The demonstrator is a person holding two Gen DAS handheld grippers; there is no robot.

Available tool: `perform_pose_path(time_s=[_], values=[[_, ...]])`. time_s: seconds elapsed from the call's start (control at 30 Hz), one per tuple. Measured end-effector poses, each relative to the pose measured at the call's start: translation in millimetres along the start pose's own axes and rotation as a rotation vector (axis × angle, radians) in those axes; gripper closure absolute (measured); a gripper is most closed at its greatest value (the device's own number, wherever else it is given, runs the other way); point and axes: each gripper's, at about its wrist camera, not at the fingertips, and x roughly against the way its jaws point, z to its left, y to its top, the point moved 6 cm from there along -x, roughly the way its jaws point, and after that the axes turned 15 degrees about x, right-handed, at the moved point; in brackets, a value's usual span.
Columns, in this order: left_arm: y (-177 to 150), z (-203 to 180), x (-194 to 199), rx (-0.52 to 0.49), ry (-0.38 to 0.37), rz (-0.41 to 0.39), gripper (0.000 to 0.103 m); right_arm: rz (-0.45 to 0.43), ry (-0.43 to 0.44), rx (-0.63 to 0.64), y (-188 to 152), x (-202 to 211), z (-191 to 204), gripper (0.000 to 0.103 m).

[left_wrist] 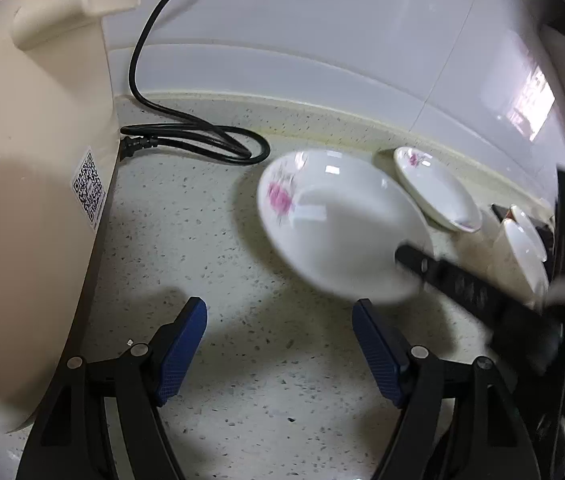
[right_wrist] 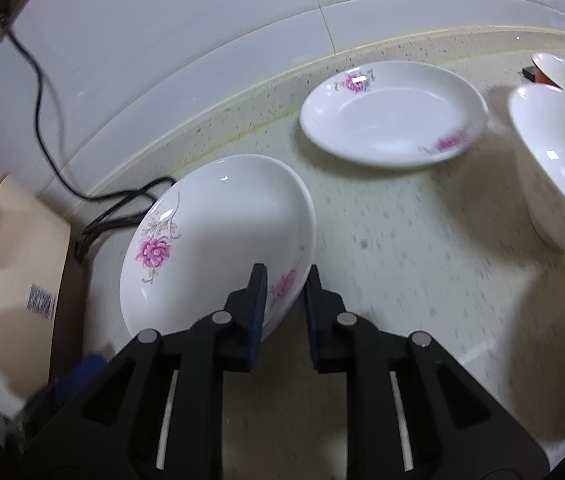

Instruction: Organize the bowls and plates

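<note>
A white plate with pink flowers (right_wrist: 210, 232) is tilted up off the speckled counter (right_wrist: 402, 240), and my right gripper (right_wrist: 284, 280) is shut on its near rim. In the left wrist view the same plate (left_wrist: 334, 224) hangs blurred, with the right gripper (left_wrist: 414, 258) on its right edge. My left gripper (left_wrist: 280, 312) stands open above bare counter just in front of the plate, with nothing between its blue pads. A second flowered plate (right_wrist: 394, 120) lies flat near the wall. Two white bowls (right_wrist: 558, 168) (right_wrist: 562, 72) stand at the right.
A cream appliance (left_wrist: 30, 160) fills the left side. Its black cord (left_wrist: 202, 140) loops on the counter behind the held plate and runs up the white tiled wall (right_wrist: 202, 40) to a socket (right_wrist: 0, 12).
</note>
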Motion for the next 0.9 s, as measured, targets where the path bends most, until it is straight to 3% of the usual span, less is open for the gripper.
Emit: perform_pose_path(time_s=[0.17,0.57,0.9], values=[[0.5,-3.5,2.4,0.003,-0.026,-0.001,0.027,-0.001,0.011,-0.008,-26.5,24.3,-6.2,0.082],[-9.6,-8.1,-8.9,0.018,-0.074,0.077,0.027,-0.004,0.005,-0.023,-77.5,73.3,-18.0,0.082],[-28.9,-26.8,-14.3,-0.092,-0.032,0.108,0.027,-0.009,0.004,-0.050,-99.6,95.6,-22.1,0.080]])
